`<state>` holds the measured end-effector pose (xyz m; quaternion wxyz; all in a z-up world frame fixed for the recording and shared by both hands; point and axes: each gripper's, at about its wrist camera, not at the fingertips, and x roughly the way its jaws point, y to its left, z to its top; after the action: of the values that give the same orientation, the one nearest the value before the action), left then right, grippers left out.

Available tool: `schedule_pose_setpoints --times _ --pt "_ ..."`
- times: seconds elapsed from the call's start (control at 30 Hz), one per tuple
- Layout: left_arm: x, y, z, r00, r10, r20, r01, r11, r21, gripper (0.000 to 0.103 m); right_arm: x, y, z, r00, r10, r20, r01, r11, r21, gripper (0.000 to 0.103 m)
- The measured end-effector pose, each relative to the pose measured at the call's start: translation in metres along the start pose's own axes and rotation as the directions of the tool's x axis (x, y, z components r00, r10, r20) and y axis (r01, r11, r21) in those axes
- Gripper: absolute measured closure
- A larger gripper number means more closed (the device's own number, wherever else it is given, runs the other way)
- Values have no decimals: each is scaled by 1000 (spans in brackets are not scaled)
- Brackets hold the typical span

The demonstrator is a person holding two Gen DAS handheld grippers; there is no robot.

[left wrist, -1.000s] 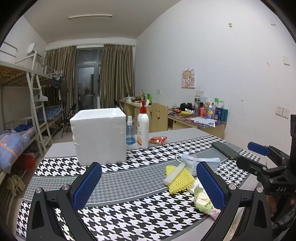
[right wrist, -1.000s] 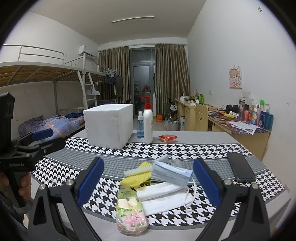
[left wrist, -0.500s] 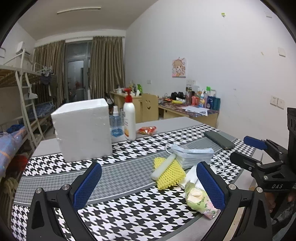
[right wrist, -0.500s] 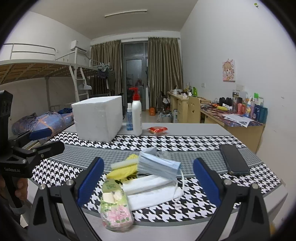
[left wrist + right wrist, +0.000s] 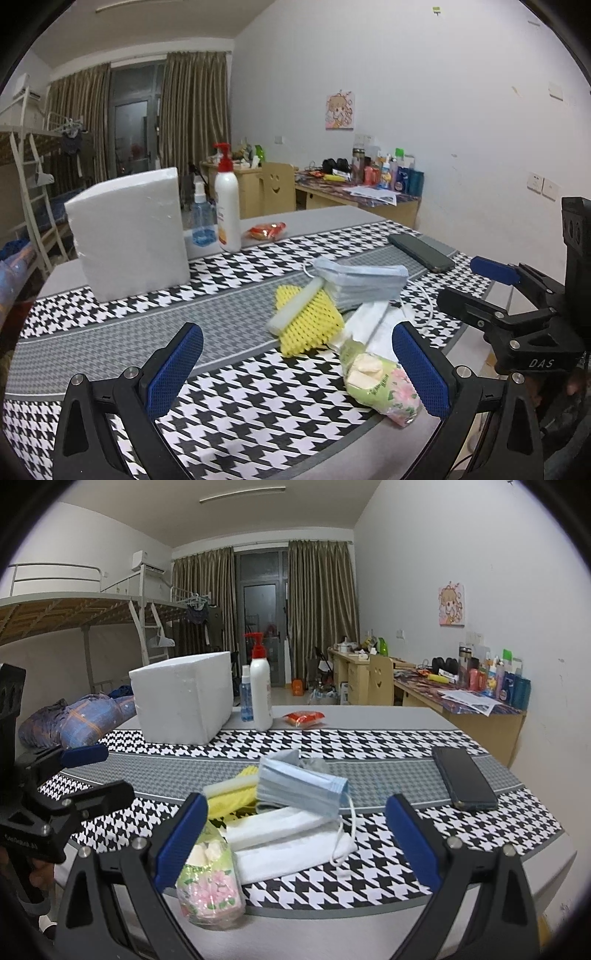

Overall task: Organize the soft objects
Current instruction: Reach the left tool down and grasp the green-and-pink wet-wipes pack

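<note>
A pile of soft things lies on the houndstooth tablecloth: a stack of blue face masks, a yellow foam net with a white foam strip, white folded cloths, and a green-pink tissue pack. My left gripper is open and empty, just short of the pile. My right gripper is open too, hovering over the white cloths and holding nothing. A white foam box stands at the back left.
Beside the box stand a pump lotion bottle and a small blue spray bottle; a red snack packet lies behind. A black phone lies at the right. The table's front edge is close below both grippers. Desks and a bunk bed fill the room.
Both grippers have drifted closer to the pile, which now looms larger between their fingers. Both stay open; nothing on the table has moved.
</note>
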<state>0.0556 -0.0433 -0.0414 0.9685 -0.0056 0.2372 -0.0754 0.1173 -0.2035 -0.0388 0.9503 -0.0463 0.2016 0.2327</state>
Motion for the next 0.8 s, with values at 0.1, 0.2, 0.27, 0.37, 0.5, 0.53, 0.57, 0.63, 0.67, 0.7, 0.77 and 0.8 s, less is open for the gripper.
schedule_pose_setpoints --times 0.1,0.2,0.27,0.37,0.5,0.53,0.57,0.63,0.67,0.7,0.77,0.8 --pt "4 -4 -2 1000 -14 -11 14 1000 1 1 1 -3 -3 1000 -7 -15 7 1000 6 4" --pt "8 -9 -5 999 -25 -28 25 1000 4 1 2 -7 -6 1000 -9 -26 9 1000 10 4" --pt "10 -12 -7 999 -26 -41 27 1000 9 1 1 -9 -8 1000 -9 -28 9 1000 11 4" --pt "16 -17 -9 998 -30 -59 31 999 11 1 1 -11 -10 999 -12 -37 13 1000 18 4" --pt "22 -21 -11 996 -40 -83 42 999 15 1 1 -16 -13 999 -16 -47 17 999 27 4" --pt "24 -23 -12 995 -40 -91 42 999 17 1 2 -18 -13 999 -16 -48 18 999 28 4" --pt "26 -24 -13 994 -40 -99 41 999 17 1 3 -19 -13 999 -16 -49 18 999 29 4" --pt "31 -26 -15 992 -39 -116 41 999 12 1 5 -21 -13 999 -13 -52 14 1000 26 4" --pt "32 -26 -16 992 -36 -123 38 999 9 1 6 -22 -12 998 -10 -54 12 1000 25 4" --pt "34 -27 -17 991 -31 -129 31 999 5 1 8 -23 -12 998 -5 -57 6 1000 24 4" --pt "35 -29 -18 991 -26 -134 26 1000 0 1 12 -24 -12 998 4 -60 -2 1000 18 4" --pt "37 -30 -18 990 -23 -138 23 1000 -3 1 13 -25 -12 998 8 -61 -7 1000 14 4"
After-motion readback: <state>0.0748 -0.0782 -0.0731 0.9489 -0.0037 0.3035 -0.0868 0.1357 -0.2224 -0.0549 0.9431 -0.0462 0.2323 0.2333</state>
